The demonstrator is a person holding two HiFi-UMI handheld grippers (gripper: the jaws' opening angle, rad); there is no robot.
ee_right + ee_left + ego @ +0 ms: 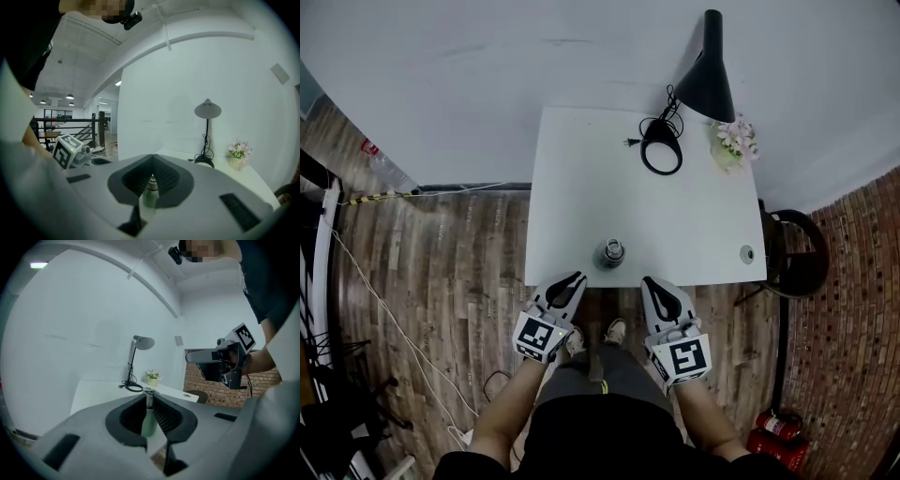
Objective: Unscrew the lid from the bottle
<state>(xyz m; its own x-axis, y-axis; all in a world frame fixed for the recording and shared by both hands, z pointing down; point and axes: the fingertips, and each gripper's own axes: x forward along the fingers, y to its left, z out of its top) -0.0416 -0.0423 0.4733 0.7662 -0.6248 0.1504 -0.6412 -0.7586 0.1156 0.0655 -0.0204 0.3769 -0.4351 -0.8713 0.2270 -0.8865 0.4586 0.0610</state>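
A bottle (612,253) stands upright near the lower edge of a white worktop (581,187), at the centre of the head view. Its long axis is vertical and its lid (613,248) faces up toward the camera. Just below that edge, over the wooden floor (459,272), the left tool (577,277) and the right tool (645,280) point toward the worktop. They sit lower left and lower right of the bottle without touching it. Both have their jaws drawn together on nothing, and each tool's own view shows the bottle upright beyond the closed tips. At the worktop's upper right are a black lamp (710,70), its looped cable (661,145) and a small pot of flowers (733,141), all well apart from the bottle. A dark chair (797,248) sits off the right edge. Nothing stands between either tool and the bottle.
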